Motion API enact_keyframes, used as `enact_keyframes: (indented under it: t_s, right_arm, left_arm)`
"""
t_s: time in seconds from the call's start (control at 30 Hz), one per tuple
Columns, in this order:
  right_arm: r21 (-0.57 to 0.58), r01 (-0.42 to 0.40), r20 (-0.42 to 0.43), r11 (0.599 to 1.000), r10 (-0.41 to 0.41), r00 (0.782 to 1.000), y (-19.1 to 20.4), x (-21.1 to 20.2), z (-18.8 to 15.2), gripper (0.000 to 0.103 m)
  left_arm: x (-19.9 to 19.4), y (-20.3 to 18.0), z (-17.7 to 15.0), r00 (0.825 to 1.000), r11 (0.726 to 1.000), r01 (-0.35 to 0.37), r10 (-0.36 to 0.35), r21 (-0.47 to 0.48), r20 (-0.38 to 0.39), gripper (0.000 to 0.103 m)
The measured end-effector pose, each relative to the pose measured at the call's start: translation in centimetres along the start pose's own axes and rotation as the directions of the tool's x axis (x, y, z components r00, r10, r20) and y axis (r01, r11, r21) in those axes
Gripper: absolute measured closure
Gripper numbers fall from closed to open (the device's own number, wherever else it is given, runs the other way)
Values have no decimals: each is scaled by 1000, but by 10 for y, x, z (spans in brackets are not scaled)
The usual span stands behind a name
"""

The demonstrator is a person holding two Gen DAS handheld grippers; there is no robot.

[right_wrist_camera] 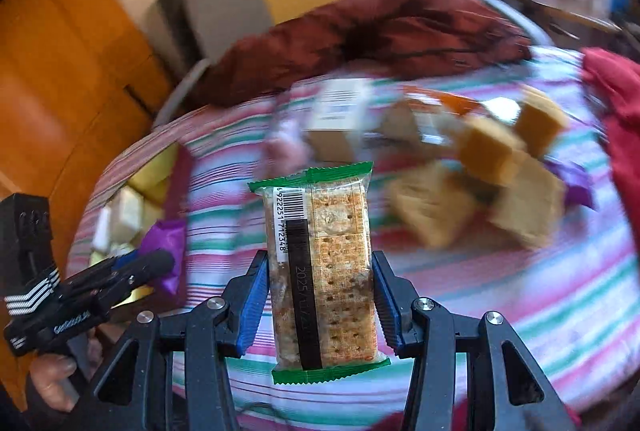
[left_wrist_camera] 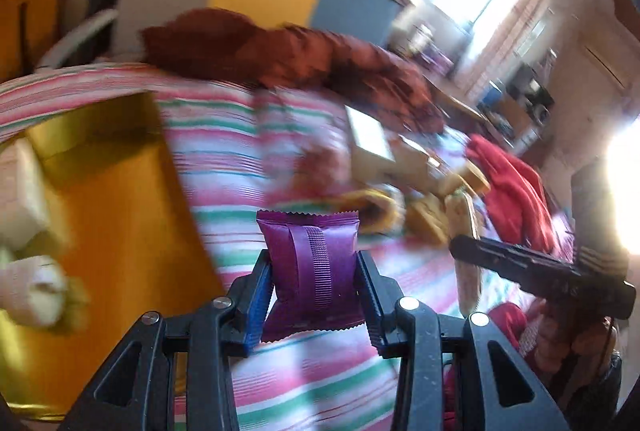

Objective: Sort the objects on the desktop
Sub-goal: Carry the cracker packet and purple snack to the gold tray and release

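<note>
My left gripper point(left_wrist_camera: 314, 263) is shut on a purple snack packet point(left_wrist_camera: 312, 271), held above the striped cloth point(left_wrist_camera: 224, 159). My right gripper point(right_wrist_camera: 320, 263) is shut on a green-edged cracker packet point(right_wrist_camera: 324, 263), also held above the striped cloth point(right_wrist_camera: 520, 291). The left gripper with its purple packet point(right_wrist_camera: 166, 243) shows at the left of the right wrist view. The right gripper's body point(left_wrist_camera: 540, 271) shows at the right of the left wrist view. A blurred pile of tan snack blocks and small boxes point(right_wrist_camera: 480, 167) lies on the cloth ahead.
A gold box point(left_wrist_camera: 80, 159) with pale items inside sits at the left on the cloth. A dark red quilted garment point(right_wrist_camera: 380, 27) lies along the far edge. A red cloth point(right_wrist_camera: 616, 111) lies at the right. Orange cabinet doors point(right_wrist_camera: 60, 71) stand at the left.
</note>
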State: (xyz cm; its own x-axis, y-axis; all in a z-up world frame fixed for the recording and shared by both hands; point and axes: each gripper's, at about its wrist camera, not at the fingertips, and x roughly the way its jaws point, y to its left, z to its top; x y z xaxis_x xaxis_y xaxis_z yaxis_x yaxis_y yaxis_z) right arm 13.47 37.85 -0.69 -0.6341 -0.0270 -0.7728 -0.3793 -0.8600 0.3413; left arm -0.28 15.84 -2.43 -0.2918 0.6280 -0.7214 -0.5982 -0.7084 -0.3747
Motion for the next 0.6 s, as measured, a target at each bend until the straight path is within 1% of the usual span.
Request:
enact_keyframes:
  t_s: [0.13,0.2,0.23,0.33,0.4,0.43,0.47,0.5,0.57,0.6]
  right_arm:
    - [-82,-85,-38,993,82,996,49,20,6,53]
    - [-122,-131,-54,984,126,991,79,32,9,53]
    - [-129,-147,-58,981,140,988,87,35,10,53]
    - [-160,-219,-83,963,208,975,127,52,12,53]
    - [-172,-256,-103,951,241,965,149,62,12,53]
    - [-172,-278,-116,945,261,958,158,67,10,51]
    - [-168,-299,-127,939,280,952,167,73,9,51]
    - [-163,-326,-142,931,304,942,178,80,8,51]
    - [-157,-368,-165,916,343,925,195,91,5,42]
    - [-161,-373,-175,914,345,922,200,95,3,42]
  left_arm:
    - [-31,50,-7,996,991,-69,76,-114,55,62]
    - [-48,75,-15,987,978,-127,141,-163,78,62]
    - [-54,84,-18,982,972,-149,167,-183,85,62]
    - [-73,117,-32,965,941,-213,245,-262,95,62]
    - [-84,139,-42,950,912,-255,298,-321,91,62]
    - [-87,147,-47,947,903,-265,310,-339,88,60]
    - [-90,155,-52,942,892,-278,326,-357,82,55]
    - [-92,161,-57,938,883,-289,338,-370,74,53]
    - [-94,168,-64,933,869,-307,356,-388,59,51]
    - [-95,171,-68,930,862,-315,365,-397,54,51]
